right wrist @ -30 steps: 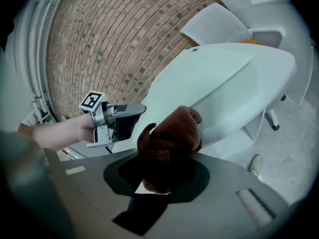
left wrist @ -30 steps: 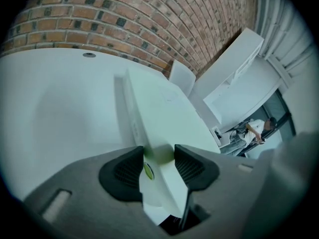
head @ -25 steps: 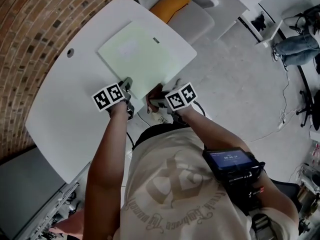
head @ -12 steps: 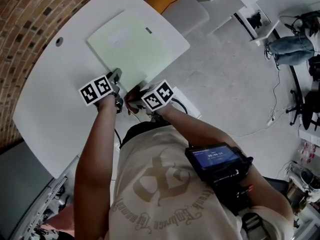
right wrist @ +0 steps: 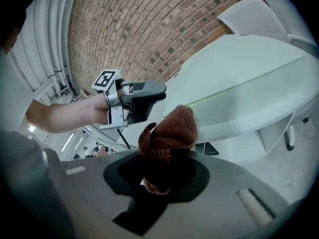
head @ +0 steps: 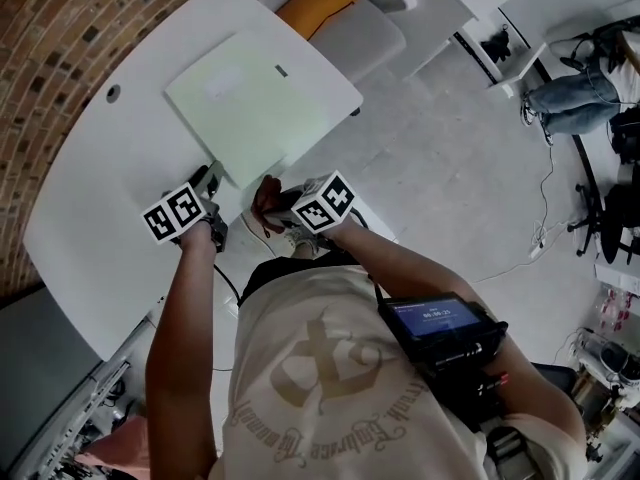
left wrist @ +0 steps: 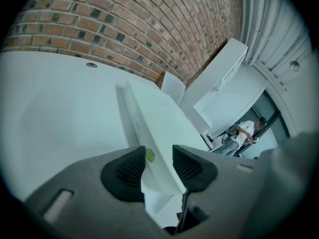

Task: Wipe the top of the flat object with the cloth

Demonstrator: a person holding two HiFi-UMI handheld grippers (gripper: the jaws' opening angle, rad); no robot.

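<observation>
A pale green flat object (head: 255, 93) lies on the white table (head: 100, 188), its near corner toward me. My left gripper (head: 207, 180) is at that corner. In the left gripper view its jaws (left wrist: 158, 169) are closing, with the object's edge (left wrist: 159, 118) filling the gap between the two pads. My right gripper (head: 268, 200) hangs just off the table's near edge, shut on a bunched brown cloth (right wrist: 167, 133). In the right gripper view the cloth sits a little short of the flat object (right wrist: 239, 83), with the left gripper (right wrist: 134, 101) beyond it.
A brick wall (head: 60, 28) runs behind the table. A grey chair with an orange cushion (head: 320, 8) stands at the far side. There is a small round hole (head: 113, 93) in the tabletop. A person's legs (head: 585, 98) and floor cables (head: 550, 238) show at the right.
Both grippers have drifted left and slightly toward me along the object's near edge. The left gripper now sits at the object's near corner. The cloth stays in the right gripper.
</observation>
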